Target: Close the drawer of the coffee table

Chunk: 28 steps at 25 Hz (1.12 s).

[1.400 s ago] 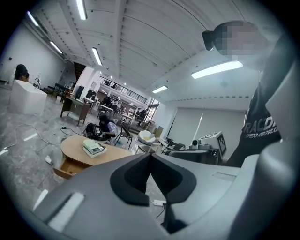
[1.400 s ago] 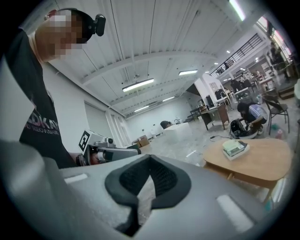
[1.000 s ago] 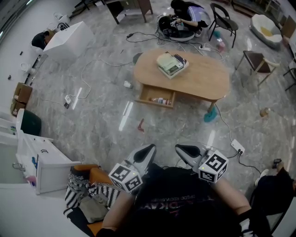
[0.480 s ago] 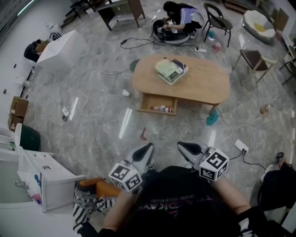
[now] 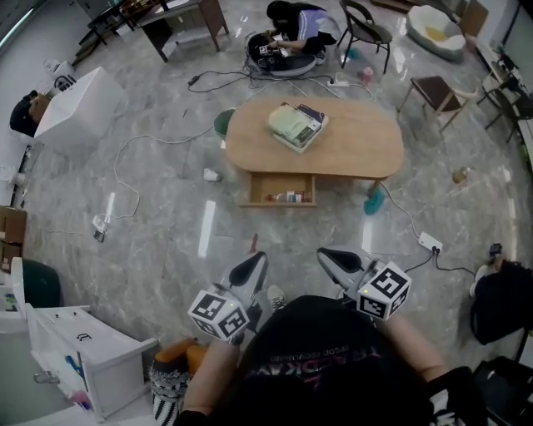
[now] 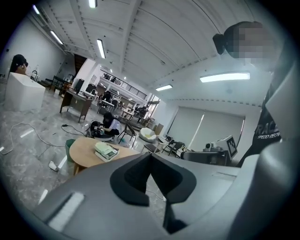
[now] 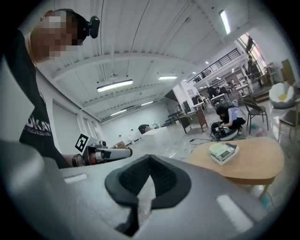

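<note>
A low oval wooden coffee table (image 5: 358, 150) stands on the marble floor ahead of me. Its drawer (image 5: 277, 190) is pulled out toward me, with small items inside. A stack of books (image 5: 296, 125) lies on the tabletop. My left gripper (image 5: 255, 265) and right gripper (image 5: 326, 257) are held close to my body, well short of the table, both shut with nothing between the jaws. The left gripper view shows the table (image 6: 86, 153) far off at the left. In the right gripper view the table (image 7: 248, 161) lies at the right.
Cables (image 5: 141, 141) and a power strip (image 5: 429, 243) lie on the floor. A white cabinet (image 5: 79, 354) stands at my left, a white box (image 5: 79, 104) farther back. A person (image 5: 291, 25) crouches behind the table. Chairs (image 5: 433, 91) stand at right. A teal object (image 5: 374, 202) leans by the table.
The table and open drawer have shifted in the head view as I walked closer. Both grippers stay shut near my body.
</note>
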Each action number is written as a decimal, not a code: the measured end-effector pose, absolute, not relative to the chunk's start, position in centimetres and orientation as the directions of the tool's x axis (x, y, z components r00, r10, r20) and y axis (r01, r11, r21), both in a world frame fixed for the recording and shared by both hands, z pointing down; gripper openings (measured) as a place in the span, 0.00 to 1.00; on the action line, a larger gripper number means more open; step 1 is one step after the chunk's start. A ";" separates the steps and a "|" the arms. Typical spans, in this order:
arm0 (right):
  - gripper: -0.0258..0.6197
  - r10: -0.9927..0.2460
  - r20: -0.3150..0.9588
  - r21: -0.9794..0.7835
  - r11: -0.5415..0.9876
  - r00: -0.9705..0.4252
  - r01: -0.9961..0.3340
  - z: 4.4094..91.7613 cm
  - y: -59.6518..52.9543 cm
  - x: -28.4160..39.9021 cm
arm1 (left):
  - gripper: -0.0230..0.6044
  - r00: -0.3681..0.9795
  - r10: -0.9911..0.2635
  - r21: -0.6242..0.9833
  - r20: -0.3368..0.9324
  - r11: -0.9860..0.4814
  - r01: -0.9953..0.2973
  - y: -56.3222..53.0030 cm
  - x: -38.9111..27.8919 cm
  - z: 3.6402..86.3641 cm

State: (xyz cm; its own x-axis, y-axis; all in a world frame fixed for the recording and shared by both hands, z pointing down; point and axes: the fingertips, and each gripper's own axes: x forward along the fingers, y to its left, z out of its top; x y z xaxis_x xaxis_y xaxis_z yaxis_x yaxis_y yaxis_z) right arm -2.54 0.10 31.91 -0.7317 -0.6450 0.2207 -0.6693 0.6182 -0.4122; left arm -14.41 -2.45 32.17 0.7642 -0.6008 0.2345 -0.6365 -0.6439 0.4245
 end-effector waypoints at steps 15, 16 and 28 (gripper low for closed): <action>0.04 -0.789 0.296 -0.387 0.417 -0.539 -0.823 33.3 -1.5 -10.0 | 0.04 0.826 -0.483 0.396 0.290 -0.725 -0.563 -5.6 -24.1 35.2; 0.04 -0.794 0.298 -0.385 0.408 -0.530 -0.827 33.4 -1.4 -10.3 | 0.04 0.828 -0.479 0.395 0.293 -0.728 -0.561 -5.6 -24.7 35.4; 0.04 -0.812 0.357 -0.352 0.340 -0.461 -0.872 36.3 -1.8 -10.1 | 0.04 0.819 -0.475 0.376 0.322 -0.730 -0.571 -5.9 -26.8 37.8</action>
State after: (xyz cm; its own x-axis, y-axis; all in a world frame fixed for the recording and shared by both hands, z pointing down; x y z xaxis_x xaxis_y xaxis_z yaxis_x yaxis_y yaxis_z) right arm -10.05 -1.83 36.28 -0.4611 -0.8125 0.3567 -0.8719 0.3402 -0.3523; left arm -26.78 -5.93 37.84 0.8190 -0.4753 0.3216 -0.5711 -0.7299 0.3756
